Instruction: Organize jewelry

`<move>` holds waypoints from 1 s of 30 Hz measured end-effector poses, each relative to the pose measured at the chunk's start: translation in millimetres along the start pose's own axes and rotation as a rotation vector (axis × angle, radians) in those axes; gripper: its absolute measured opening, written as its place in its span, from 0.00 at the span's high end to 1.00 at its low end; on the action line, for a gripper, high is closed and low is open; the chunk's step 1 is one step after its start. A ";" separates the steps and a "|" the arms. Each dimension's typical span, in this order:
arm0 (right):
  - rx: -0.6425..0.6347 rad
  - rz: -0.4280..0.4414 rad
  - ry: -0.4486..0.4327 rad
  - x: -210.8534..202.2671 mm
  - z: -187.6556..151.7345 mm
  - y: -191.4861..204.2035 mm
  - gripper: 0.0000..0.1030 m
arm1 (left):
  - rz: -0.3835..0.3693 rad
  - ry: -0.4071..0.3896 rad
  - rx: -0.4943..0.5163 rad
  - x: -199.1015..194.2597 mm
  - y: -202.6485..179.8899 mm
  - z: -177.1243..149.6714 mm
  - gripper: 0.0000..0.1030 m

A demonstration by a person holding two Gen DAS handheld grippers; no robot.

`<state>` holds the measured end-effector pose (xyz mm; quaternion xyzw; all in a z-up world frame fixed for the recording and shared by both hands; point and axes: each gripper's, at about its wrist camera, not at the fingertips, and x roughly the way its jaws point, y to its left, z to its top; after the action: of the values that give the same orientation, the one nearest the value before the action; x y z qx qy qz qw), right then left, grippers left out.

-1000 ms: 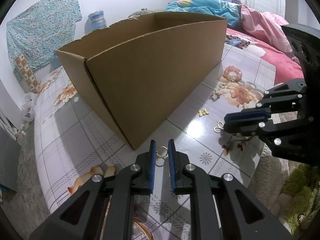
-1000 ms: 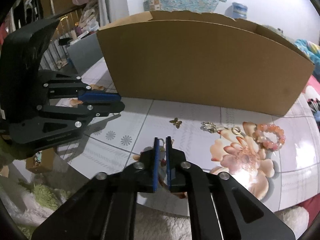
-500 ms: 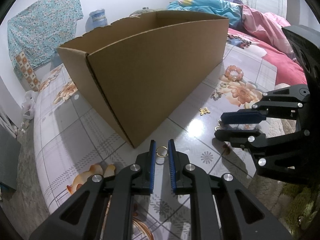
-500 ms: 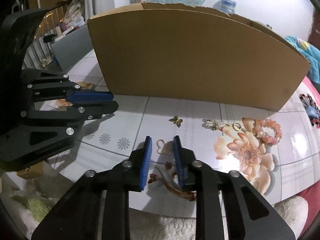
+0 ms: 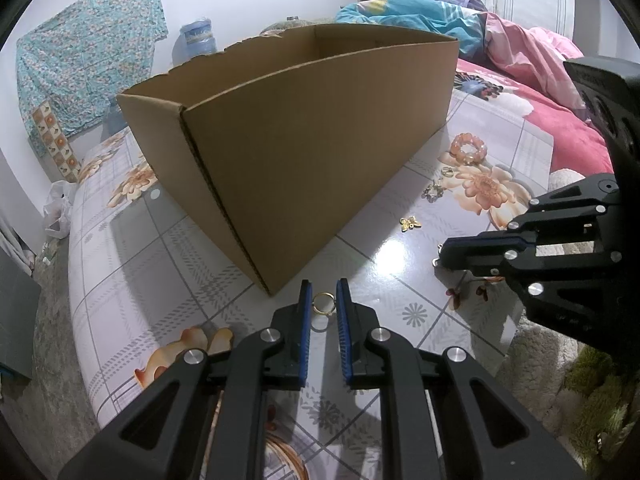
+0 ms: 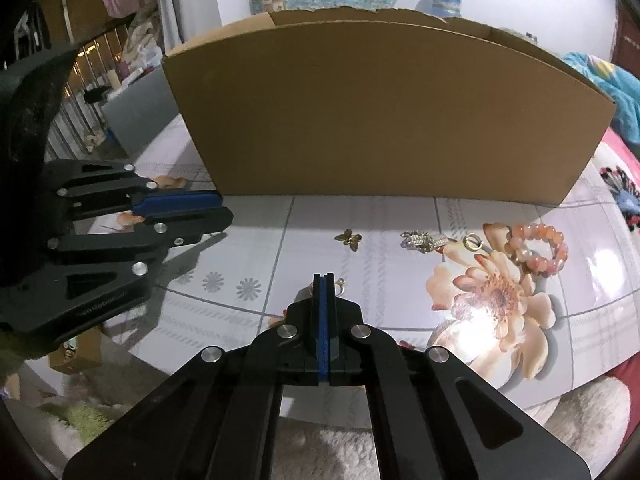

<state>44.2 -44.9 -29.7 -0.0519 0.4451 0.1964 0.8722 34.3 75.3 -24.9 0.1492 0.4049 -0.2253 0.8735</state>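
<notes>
My left gripper [image 5: 323,290] is shut on a small gold ring [image 5: 323,304] near the corner of the open cardboard box [image 5: 304,140]; it also shows at the left of the right wrist view [image 6: 216,208]. My right gripper [image 6: 323,280] is shut on a gold heart-shaped earring [image 6: 339,283], whose edges show beside the pads. It shows in the left wrist view [image 5: 444,254]. On the table lie a gold butterfly charm [image 6: 348,239], a silver piece [image 6: 418,241], a gold ring [image 6: 473,242] and a pink bead bracelet [image 6: 538,246].
The floral glossy table [image 6: 500,300] ends close to me, with a fluffy rug [image 6: 328,448] below its edge. The cardboard box [image 6: 384,112] fills the back. A bed with pink and blue bedding [image 5: 520,60] lies to the right.
My right gripper opened around the heart earring and has now closed on it. My left gripper has stayed put with the gold ring.
</notes>
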 end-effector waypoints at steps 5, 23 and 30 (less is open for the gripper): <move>0.009 -0.016 -0.013 -11.7 -6.3 -10.7 0.98 | 0.006 -0.001 -0.006 -1.2 1.5 -0.7 0.89; -0.036 -0.055 0.015 -6.8 -6.3 6.1 0.98 | 0.013 -0.001 -0.016 -1.9 1.7 -2.0 0.89; -0.040 -0.054 0.036 -4.9 -8.9 4.9 0.97 | 0.010 0.000 -0.018 -1.5 2.3 -2.5 0.89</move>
<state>33.0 -44.3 -30.8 -0.0850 0.4550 0.1806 0.8678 33.0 78.7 -25.1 0.1431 0.4063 -0.2174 0.8759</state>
